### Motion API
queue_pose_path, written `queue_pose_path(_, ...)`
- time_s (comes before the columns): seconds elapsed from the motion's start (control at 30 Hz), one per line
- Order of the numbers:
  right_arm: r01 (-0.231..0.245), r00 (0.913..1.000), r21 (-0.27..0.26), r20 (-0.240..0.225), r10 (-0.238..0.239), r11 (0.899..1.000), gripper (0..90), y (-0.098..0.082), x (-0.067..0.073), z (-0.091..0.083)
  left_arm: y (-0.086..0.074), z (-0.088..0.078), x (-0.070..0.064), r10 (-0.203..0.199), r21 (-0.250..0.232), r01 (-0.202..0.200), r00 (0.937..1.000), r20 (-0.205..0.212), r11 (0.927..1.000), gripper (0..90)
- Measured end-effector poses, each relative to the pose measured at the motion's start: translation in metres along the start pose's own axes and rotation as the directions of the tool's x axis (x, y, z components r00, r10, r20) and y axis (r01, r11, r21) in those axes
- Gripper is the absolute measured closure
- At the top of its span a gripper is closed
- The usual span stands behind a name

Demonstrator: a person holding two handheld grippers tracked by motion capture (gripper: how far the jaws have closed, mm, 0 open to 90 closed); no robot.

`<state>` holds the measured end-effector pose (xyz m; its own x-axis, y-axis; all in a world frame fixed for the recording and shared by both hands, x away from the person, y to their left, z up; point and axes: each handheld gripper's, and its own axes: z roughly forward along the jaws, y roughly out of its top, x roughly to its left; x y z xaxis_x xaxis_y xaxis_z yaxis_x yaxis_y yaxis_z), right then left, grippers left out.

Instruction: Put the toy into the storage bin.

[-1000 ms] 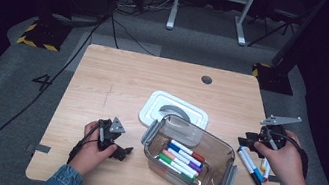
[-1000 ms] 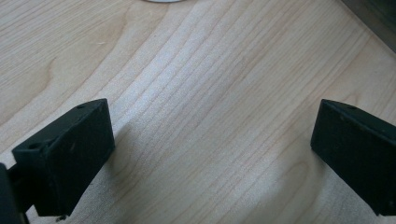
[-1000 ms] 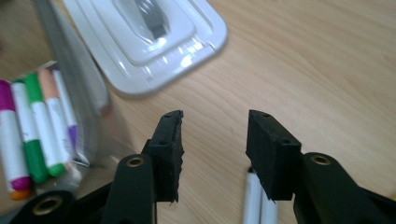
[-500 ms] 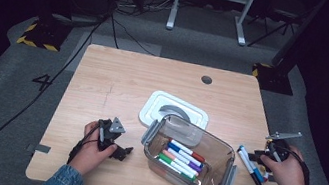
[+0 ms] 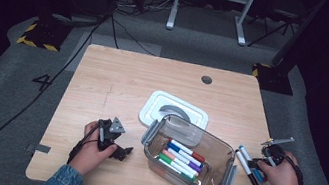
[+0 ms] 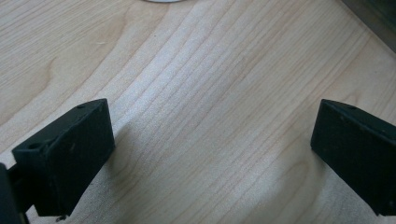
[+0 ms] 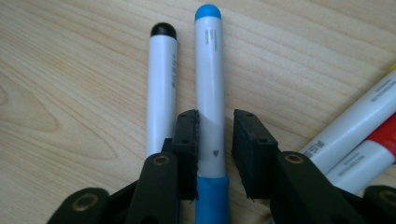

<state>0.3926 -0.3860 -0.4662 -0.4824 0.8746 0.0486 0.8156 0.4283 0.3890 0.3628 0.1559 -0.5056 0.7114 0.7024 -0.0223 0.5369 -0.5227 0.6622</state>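
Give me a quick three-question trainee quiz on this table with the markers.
1. True or false: the white lid is on the clear container.
2. Which marker lies between the right tongs? A black-capped, B blue-capped, C red.
3. Fill in: between the open left tongs there is only the bare wooden ____.
Key: 1 false, it lies behind it. 2 B, the blue-capped marker; the tongs have just been closing around it. 3 table.

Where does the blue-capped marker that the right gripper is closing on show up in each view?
High view: the blue marker lies on the table at the right edge, beside the black marker, at the right gripper.
Left gripper view: not in it; open jaws over bare table.
Right gripper view: the blue marker lies centre, between the jaws, which have just been closing; a gap remains on the right.
Shared landmark: the black marker alongside it.
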Motion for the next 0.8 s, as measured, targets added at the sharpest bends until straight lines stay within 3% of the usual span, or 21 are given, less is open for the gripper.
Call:
queue_pose_path(0.1, 0.000, 0.9998, 0.003, 0.019, 0.000, 1.000, 76.8, 0.000, 0.001, 0.000, 0.000, 0.000, 0.000, 0.001, 0.001, -0.001, 1.0000, 0.000, 1.0000, 0.0)
queue_pose_path(0.33, -0.023, 0.9997, -0.018, 0.000, 0.023, 1.000, 77.0, 0.001, 0.002, -0.006, 0.000, 0.000, 0.000, 0.001, 0.001, -0.001, 1.0000, 0.000, 1.0000, 0.0)
queue_pose_path(0.57, -0.028, 0.9994, -0.075, -0.023, 0.026, 0.997, 77.0, 0.009, 0.004, -0.028, 0.000, 0.000, 0.000, 0.001, 0.001, -0.001, 1.0000, 0.000, 1.0000, 0.0)
queue_pose_path(0.8, 0.000, 0.9972, -0.155, -0.074, -0.012, 0.988, 77.1, 0.027, 0.018, -0.061, 0.000, 0.000, 0.000, 0.000, 0.000, 0.000, 1.0000, 0.000, 1.0000, 0.0)
